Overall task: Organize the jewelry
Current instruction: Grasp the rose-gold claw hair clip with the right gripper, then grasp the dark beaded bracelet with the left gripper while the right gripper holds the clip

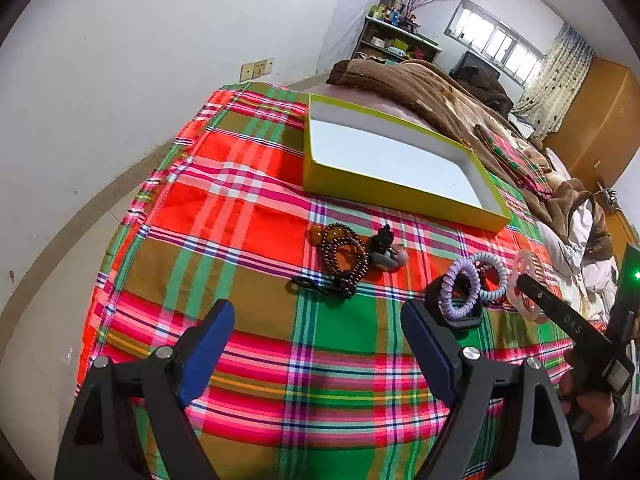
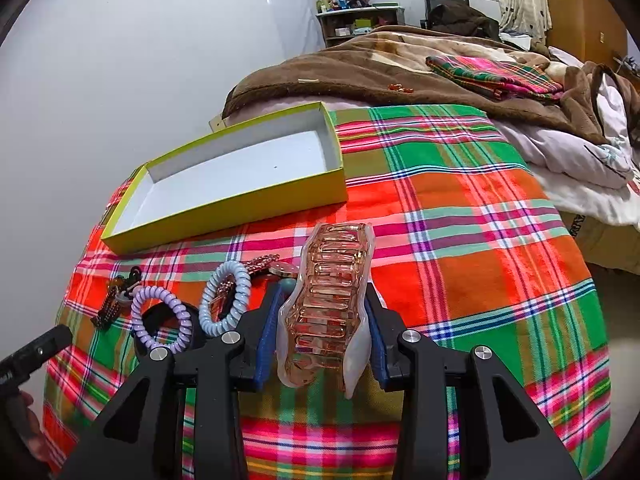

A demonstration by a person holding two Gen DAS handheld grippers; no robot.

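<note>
My right gripper (image 2: 324, 312) is shut on a translucent pink hair claw clip (image 2: 328, 296), held above the plaid cloth; the clip also shows in the left wrist view (image 1: 526, 284). My left gripper (image 1: 316, 332) is open and empty, low over the cloth. Ahead of it lie a dark bead bracelet (image 1: 344, 256), a black figurine with stones (image 1: 384, 248), a purple coil hair tie (image 1: 460, 288) on a black ring, and a pale blue coil tie (image 1: 492, 276). The empty yellow-green box (image 1: 360, 184) with a white inside stands behind them; it also shows in the right wrist view (image 2: 224, 204).
The plaid cloth (image 2: 460, 220) covers the bed end. A brown blanket (image 2: 360, 76) and white bedding (image 2: 580, 152) lie behind it. A white wall (image 1: 120, 80) runs along the left. A rhinestone watch (image 2: 264, 264) lies by the blue tie.
</note>
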